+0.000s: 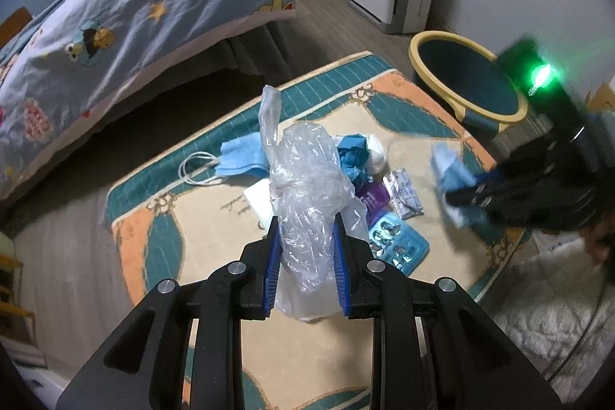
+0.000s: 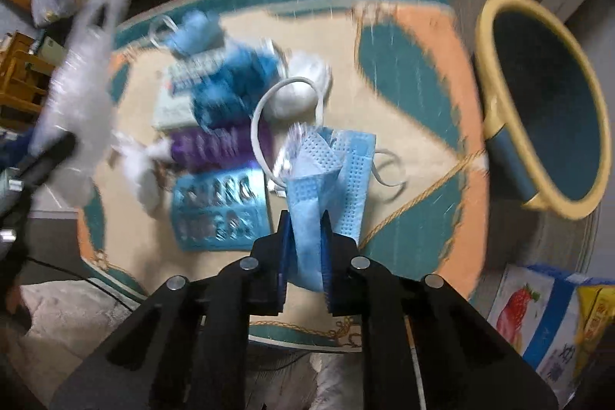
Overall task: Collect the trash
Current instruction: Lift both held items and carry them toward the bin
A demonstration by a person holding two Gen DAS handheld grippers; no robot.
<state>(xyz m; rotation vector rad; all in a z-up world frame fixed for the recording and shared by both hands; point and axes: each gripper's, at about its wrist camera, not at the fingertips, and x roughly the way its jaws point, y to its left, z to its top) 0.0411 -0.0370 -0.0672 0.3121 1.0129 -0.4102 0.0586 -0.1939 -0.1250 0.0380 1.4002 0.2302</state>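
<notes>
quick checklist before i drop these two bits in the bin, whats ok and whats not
1. Left claw shut on the clear plastic bag: ok.
2. Right claw shut on the blue face mask: ok.
3. Bin opening is unblocked: ok.
4. Bin inside has room: cannot tell, the interior is dark.
5. Mask's ear loop hangs free of the litter on the rug: cannot tell, the view is blurred.
6. Rug cleared of trash: not ok, a second mask, blister pack and purple wrapper remain.
</notes>
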